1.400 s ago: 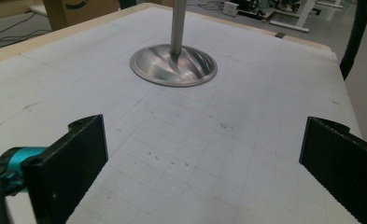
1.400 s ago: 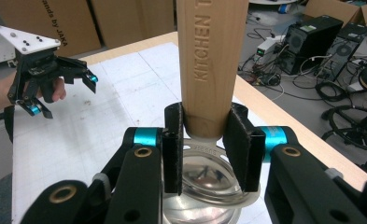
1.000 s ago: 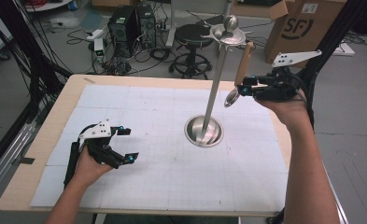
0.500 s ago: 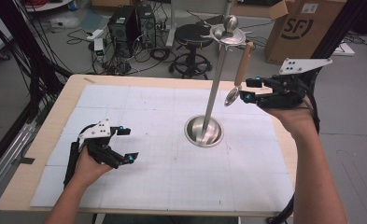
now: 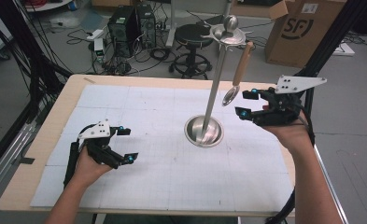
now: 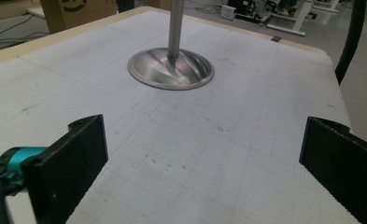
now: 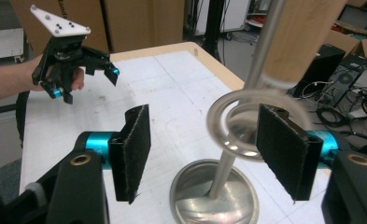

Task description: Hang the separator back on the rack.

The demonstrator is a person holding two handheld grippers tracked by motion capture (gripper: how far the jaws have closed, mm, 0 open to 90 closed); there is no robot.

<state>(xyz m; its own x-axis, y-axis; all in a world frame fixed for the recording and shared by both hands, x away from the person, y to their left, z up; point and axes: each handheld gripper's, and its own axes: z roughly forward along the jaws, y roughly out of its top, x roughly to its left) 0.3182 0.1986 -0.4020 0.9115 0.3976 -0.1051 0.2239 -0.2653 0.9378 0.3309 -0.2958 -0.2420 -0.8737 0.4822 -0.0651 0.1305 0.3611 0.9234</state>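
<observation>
A steel stand rises from a round base (image 5: 203,131) at the table's middle; its pole (image 5: 216,79) carries a top disc with hooks. From that disc hangs a spoon with a wooden handle (image 5: 243,63) and a metal bowl (image 5: 229,95). My right gripper (image 5: 245,103) is just right of the bowl, and its jaws have just been opening. In the right gripper view its pads (image 7: 134,140) stand wide, with the blurred spoon bowl (image 7: 237,126) between them close to the right pad, untouched. My left gripper (image 5: 128,145) rests open on the mat at front left, nothing between its jaws.
A white gridded mat (image 5: 172,163) covers the wooden table (image 5: 74,93). The stand's base (image 6: 171,69) lies ahead of the left gripper (image 6: 202,154). Beyond the far edge are a stool (image 5: 193,35), computer cases (image 5: 125,23) and a cardboard box (image 5: 307,28).
My right gripper has drawn back to the right and a little down from the spoon's bowl, and its jaws have widened. The spoon stays hanging on the stand. My left gripper has kept still.
</observation>
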